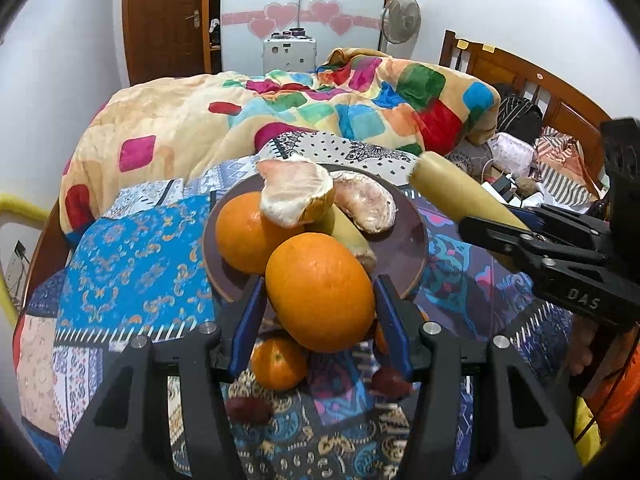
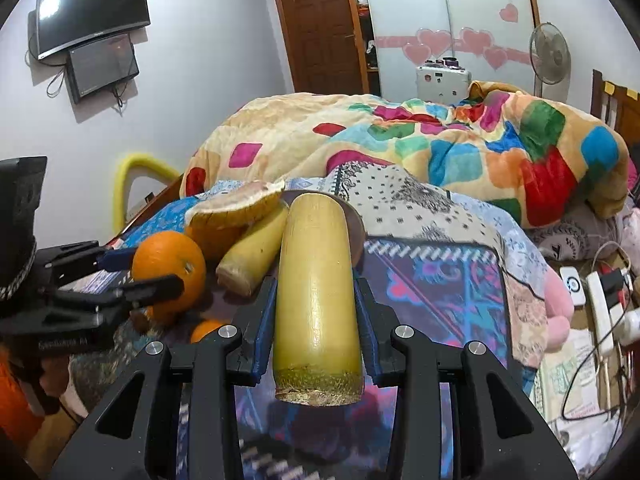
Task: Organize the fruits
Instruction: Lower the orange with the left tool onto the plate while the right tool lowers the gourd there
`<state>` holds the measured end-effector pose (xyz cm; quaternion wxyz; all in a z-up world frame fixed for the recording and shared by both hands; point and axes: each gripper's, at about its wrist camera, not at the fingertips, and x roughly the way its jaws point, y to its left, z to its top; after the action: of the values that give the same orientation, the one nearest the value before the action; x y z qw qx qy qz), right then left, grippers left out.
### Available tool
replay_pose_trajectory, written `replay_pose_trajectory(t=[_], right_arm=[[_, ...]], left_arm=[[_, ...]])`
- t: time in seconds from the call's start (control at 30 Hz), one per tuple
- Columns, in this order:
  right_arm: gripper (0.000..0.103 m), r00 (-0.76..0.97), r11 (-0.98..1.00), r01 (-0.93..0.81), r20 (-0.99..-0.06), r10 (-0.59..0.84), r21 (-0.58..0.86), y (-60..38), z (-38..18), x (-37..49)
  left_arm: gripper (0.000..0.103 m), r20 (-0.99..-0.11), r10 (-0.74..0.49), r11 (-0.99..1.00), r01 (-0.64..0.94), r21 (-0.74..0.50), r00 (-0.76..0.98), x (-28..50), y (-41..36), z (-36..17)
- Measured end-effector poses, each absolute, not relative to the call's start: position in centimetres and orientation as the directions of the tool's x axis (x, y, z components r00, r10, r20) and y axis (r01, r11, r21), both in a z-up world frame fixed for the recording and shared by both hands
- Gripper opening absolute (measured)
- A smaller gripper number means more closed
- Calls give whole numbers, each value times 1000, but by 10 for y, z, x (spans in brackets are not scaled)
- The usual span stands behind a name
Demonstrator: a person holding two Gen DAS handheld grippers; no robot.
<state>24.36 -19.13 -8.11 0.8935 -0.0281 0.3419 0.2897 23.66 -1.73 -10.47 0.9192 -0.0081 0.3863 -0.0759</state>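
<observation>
My left gripper [image 1: 318, 292] is shut on a large orange [image 1: 320, 292] and holds it above the near rim of a dark round plate [image 1: 404, 252]. The plate holds another orange [image 1: 244, 232], two peeled pomelo pieces [image 1: 296, 192] and a yellow sugarcane piece [image 1: 348, 236]. My right gripper [image 2: 316, 292] is shut on a second yellow sugarcane piece [image 2: 316, 292], held in the air right of the plate; it also shows in the left wrist view [image 1: 460, 196]. A small tangerine [image 1: 278, 362] and dark red fruits [image 1: 248, 408] lie on the patterned cloth below.
The plate rests on a patterned bedspread [image 1: 132, 260]. A colourful blanket [image 1: 320, 112] is heaped behind it. A wooden headboard [image 1: 540, 80] stands at right. Cables and a power strip [image 2: 600, 304] lie at the right.
</observation>
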Motion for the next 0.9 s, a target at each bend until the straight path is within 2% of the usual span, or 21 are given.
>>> replay_pose_trajectory(t=[0.17, 0.4, 0.6, 0.73, 0.9], right_arm=[[34, 595, 830, -540, -634, 494, 140, -174, -82, 258], [34, 568, 831, -536, -664, 486, 150, -155, -89, 282], [34, 553, 836, -532, -694, 461, 131, -141, -93, 292], [35, 530, 837, -530, -719, 450, 134, -137, -98, 297], [36, 536, 834, -537, -713, 452, 125, -134, -95, 294]], left_arm=[[54, -714, -149, 988, 128, -84, 684, 251, -15, -110], [54, -707, -138, 987, 159, -36, 694, 258, -22, -117], [55, -715, -160, 984, 167, -61, 680, 265, -17, -118], [58, -717, -163, 983, 172, -61, 678, 266, -17, -119], [68, -724, -147, 988, 136, -74, 674, 266, -11, -119]])
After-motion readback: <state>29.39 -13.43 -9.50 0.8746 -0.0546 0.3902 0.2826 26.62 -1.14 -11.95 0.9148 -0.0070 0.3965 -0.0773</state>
